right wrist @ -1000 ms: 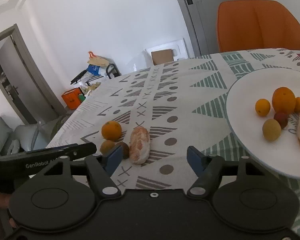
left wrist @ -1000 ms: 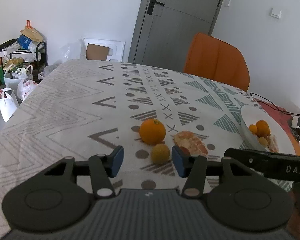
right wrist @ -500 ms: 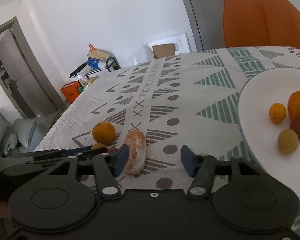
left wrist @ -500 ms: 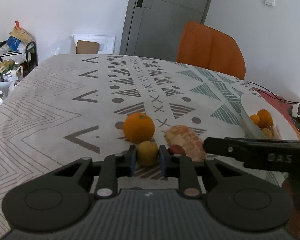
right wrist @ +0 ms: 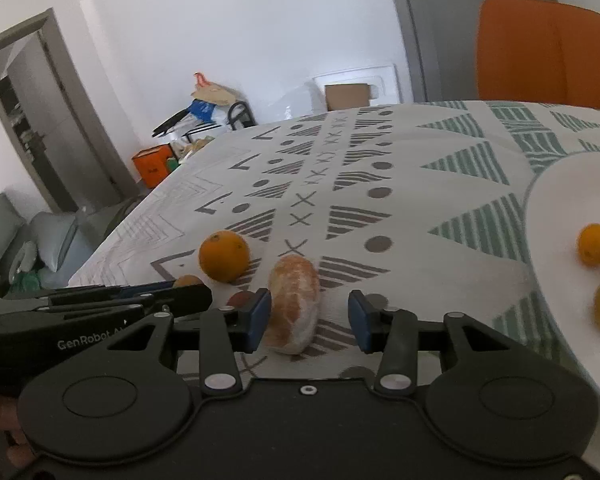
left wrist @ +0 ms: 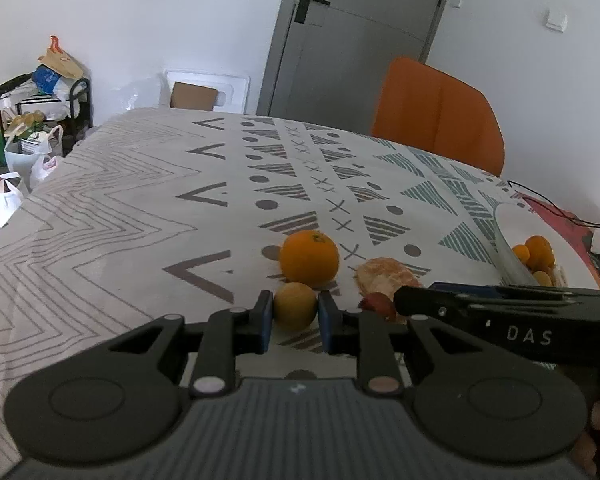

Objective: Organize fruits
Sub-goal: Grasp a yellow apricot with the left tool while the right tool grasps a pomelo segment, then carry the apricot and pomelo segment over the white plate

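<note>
A small yellow fruit (left wrist: 295,311) is clamped between the pads of the left gripper (left wrist: 294,318), low over the patterned tablecloth (left wrist: 140,208) toward the table's near edge. Just beyond it an orange (left wrist: 309,257) is seen. The right gripper (right wrist: 308,320) is closing around a peeled orange (right wrist: 294,304) — its left pad is against the fruit, its right pad apart from it. A small reddish fruit (right wrist: 239,299) lies beside. More fruit sits on the white plate (right wrist: 556,208) at the table's right edge.

Home dining room: clothed table (left wrist: 140,208), chair (left wrist: 436,116)
</note>
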`<action>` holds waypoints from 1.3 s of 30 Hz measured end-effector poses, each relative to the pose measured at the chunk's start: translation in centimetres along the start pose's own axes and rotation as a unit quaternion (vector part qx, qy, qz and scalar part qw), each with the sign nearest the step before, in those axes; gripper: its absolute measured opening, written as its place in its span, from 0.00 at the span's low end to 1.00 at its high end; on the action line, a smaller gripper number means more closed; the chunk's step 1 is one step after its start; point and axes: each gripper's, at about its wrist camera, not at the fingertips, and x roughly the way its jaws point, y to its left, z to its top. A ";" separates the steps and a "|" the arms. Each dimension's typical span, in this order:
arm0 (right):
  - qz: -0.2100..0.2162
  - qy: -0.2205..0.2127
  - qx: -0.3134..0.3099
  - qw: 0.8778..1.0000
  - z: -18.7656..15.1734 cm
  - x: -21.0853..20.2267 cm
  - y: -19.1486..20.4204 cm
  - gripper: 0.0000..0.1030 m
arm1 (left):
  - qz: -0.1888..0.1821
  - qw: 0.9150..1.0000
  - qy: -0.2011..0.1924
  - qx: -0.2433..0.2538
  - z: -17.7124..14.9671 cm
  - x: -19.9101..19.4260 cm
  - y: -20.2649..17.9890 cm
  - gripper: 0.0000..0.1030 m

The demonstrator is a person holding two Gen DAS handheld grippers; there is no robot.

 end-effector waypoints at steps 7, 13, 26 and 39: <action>-0.004 0.010 -0.052 0.999 -0.1 0.6 1.9 0.45 | 0.018 1.000 -0.009 -0.015 0.0 -0.7 1.1 0.22; -0.038 0.003 -0.095 0.995 -0.6 0.7 2.7 0.34 | 0.026 0.999 -0.017 -0.027 0.0 -1.4 1.7 0.22; -0.015 -0.012 -0.088 0.996 -1.2 -3.0 3.5 0.19 | 0.017 0.999 -0.041 -0.030 -0.6 -3.9 0.9 0.22; -0.027 -0.055 -0.061 0.996 -1.4 -6.8 2.0 0.18 | 0.000 0.999 -0.054 -0.003 -0.7 -5.4 -1.7 0.22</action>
